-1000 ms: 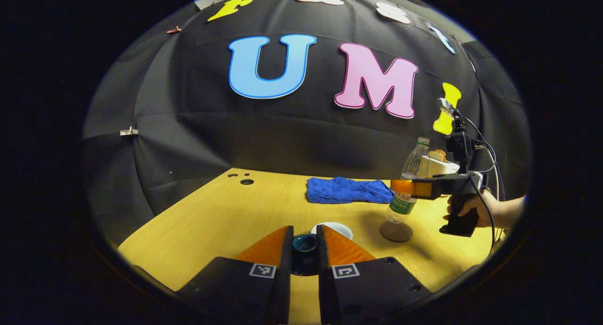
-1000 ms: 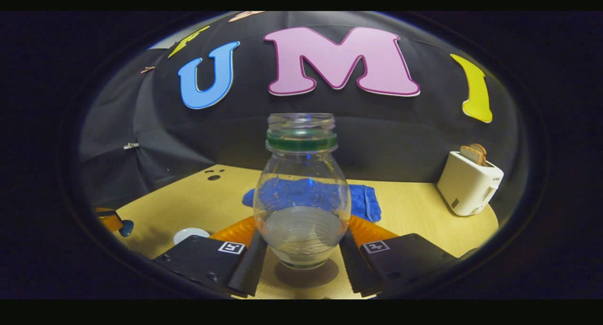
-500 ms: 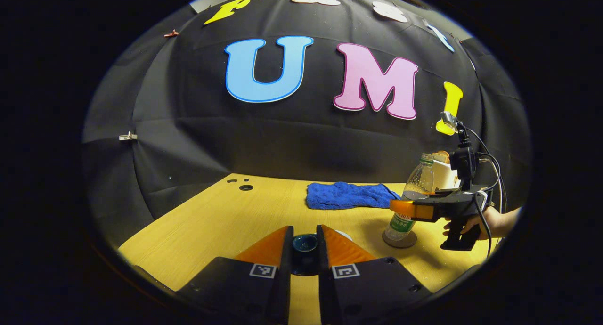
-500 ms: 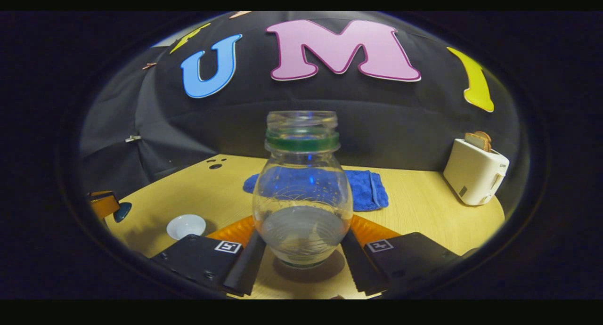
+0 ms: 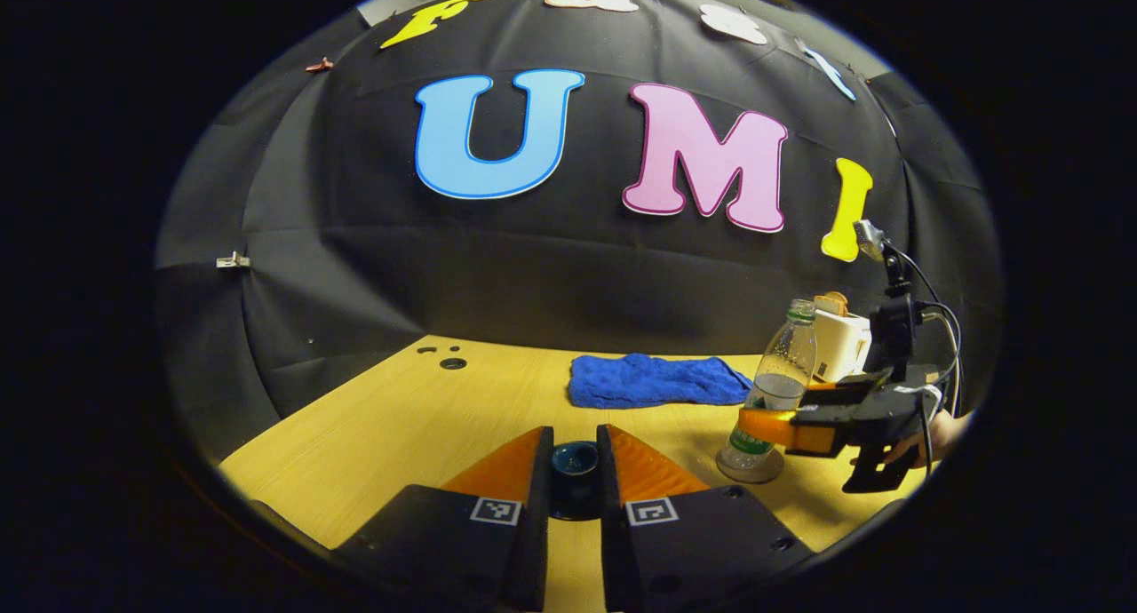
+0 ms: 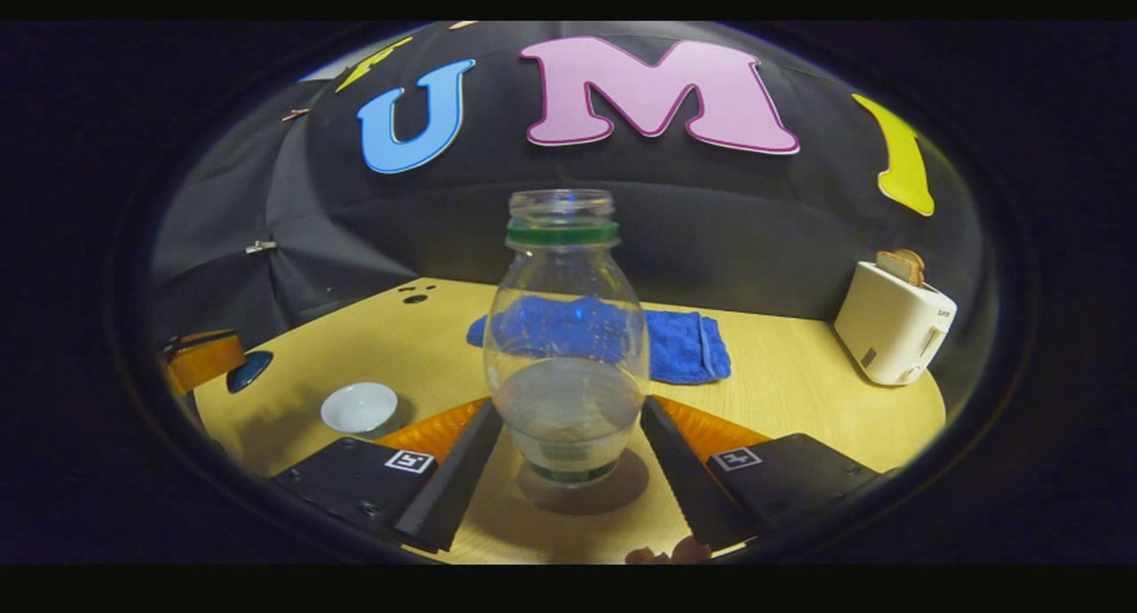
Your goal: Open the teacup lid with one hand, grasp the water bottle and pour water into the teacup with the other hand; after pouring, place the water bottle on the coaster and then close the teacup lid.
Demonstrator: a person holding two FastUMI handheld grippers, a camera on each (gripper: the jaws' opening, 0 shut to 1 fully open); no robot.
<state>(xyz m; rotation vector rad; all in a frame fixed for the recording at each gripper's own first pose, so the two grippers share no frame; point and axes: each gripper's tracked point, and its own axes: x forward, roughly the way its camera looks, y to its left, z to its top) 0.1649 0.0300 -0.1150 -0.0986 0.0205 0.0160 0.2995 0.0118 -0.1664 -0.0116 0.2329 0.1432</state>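
**Bottle on coaster, lid pinched in left tool**

Right tool (image 6: 568,471): fingers spread, standing either side of the water bottle (image 6: 566,355) w/ a gap each side, not pressing it. Bottle is upright on the round coaster (image 6: 613,493), uncapped, green ring at neck, abt a third full. In left gripper view the same bottle (image 5: 775,386) stands on the coaster (image 5: 751,467) at right of table (image 5: 400,435), the right tool (image 5: 771,425) reaching round its lower part, a hand partly seen behind the handle.

Left tool (image 5: 574,471): fingers close together, pinching the dark blue teacup lid (image 5: 574,460) between them, held up off the table. In right gripper view the left tool (image 6: 206,357) sits at far left edge w/ the lid (image 6: 249,370) at its tip.

White teacup (image 6: 359,406): open, on the table between the two tools, nearer the left one.

Around: blue cloth (image 6: 679,342) crumpled toward the back, behind the bottle; white toaster (image 6: 893,322) w/ bread in slot at far right; holes in the table near back-left corner (image 5: 452,362). Nothing lies between cup and lid.
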